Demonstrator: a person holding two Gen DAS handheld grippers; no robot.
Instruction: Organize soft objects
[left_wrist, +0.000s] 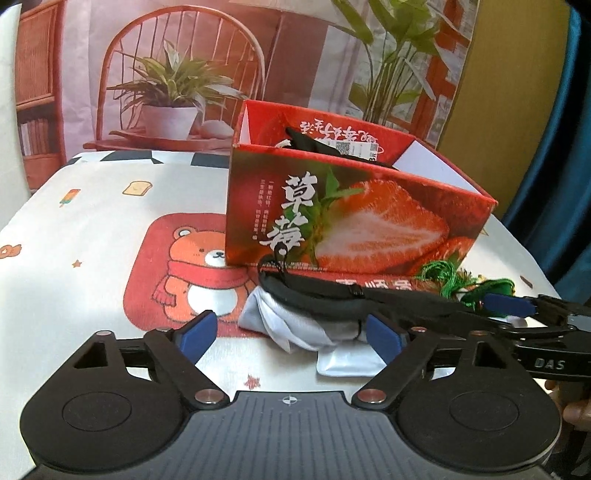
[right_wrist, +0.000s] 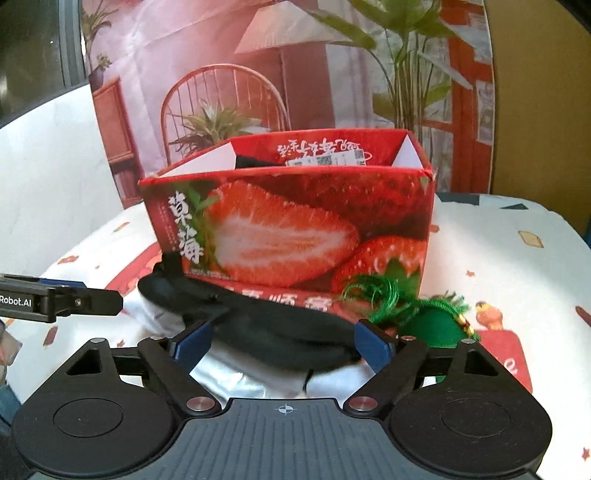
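Observation:
A black padded eye mask lies on a crumpled white satin cloth, just in front of an open red strawberry box. My left gripper is open around the cloth's left part; its left pad stands clear of the fabric. My right gripper is open with the mask's right part between its fingers. A green tasselled ornament rests at the box's right foot. Inside the box lie a black item and a white label.
The things sit on a white tablecloth with a red bear print. A printed backdrop of a chair and plants hangs behind the table. A blue curtain hangs to the right. The left gripper's black body reaches in from the left.

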